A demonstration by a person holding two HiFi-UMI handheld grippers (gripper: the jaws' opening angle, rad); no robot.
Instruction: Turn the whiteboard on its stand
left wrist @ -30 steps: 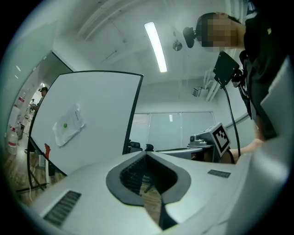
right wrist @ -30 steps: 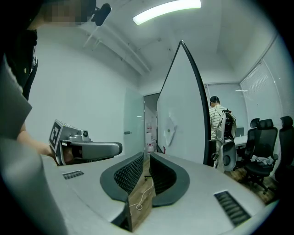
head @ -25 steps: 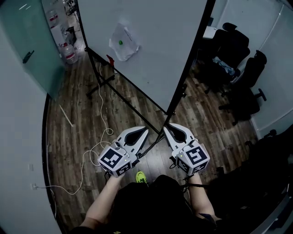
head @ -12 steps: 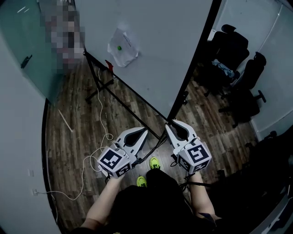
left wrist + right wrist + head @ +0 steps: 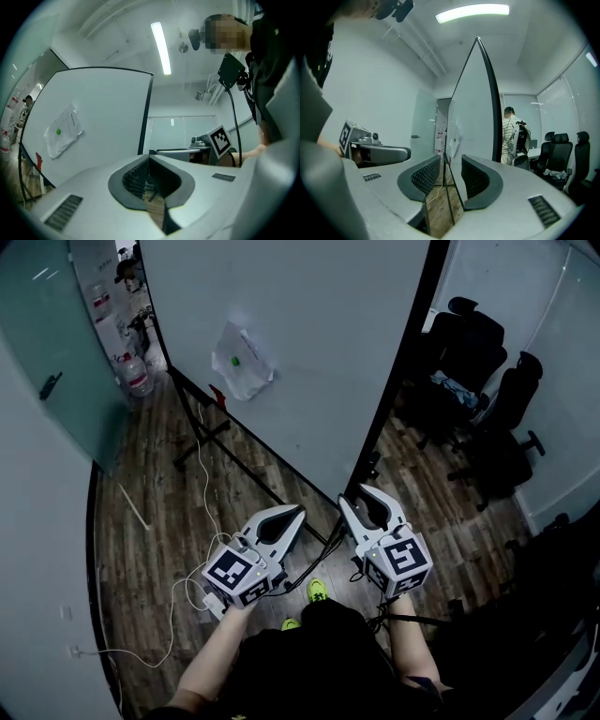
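- The right gripper has just been opening its fingers: a second ago they were nearly closed at the post under the whiteboard's lower corner, and now a clear gap is seen between them.
- A second yellow-green shoe is now seen on the wooden floor, ahead of the only one seen a second ago.
- The sheet of paper on the board and the water bottle by the glass door are both placed lower in the head view than before, so it cannot be told whether the board itself has turned.
- In the right gripper view the right gripper's fingers are released and parted, and nothing is gripped by them.
- The black edge of the whiteboard and the thin post of its stand are lined up with the gap; whether they lie inside it or just past the fingertips cannot be told.
- The left gripper's fingers are clenched tip to tip and nothing is held; in its own view only floor is seen through the hollow behind the tips.
- The left gripper is held well short of the whiteboard.
- The whiteboard is set upright on its black stand, close in front of both grippers, with office chairs beyond its right edge.
- A white cable is trailed over the floor beside the stand.
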